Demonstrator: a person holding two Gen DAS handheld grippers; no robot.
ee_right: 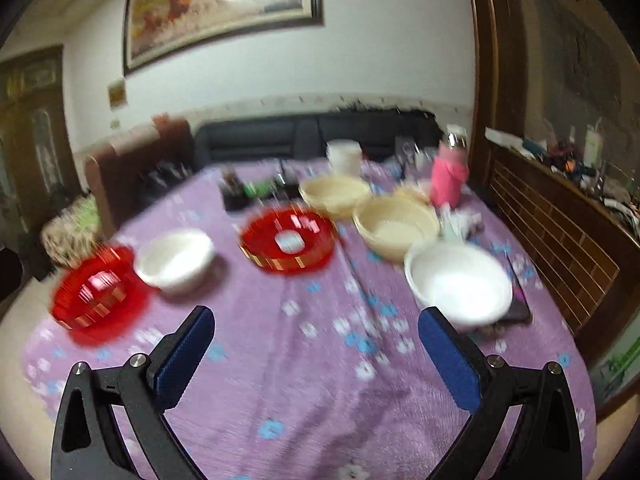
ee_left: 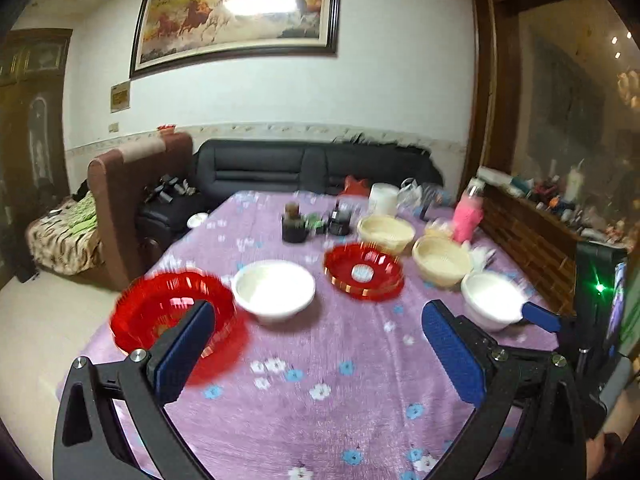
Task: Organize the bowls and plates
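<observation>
Both grippers hang over the purple table, left gripper (ee_left: 316, 344) and right gripper (ee_right: 316, 352) spread wide, empty; a white bowl (ee_right: 460, 286) sits at two o'clock.

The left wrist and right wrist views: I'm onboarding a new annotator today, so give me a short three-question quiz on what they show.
1. True or false: the left hand-held gripper is shut on a bowl.
2. How many red dishes stand on the purple floral tablecloth?
A. one
B. two
C. three
3. Fill in: between the near red dish and the far red dish sits a ____ bowl.

Key: 1 false, both it and the right hand-held gripper are open and hold nothing. 2 B. 3 white.
</observation>
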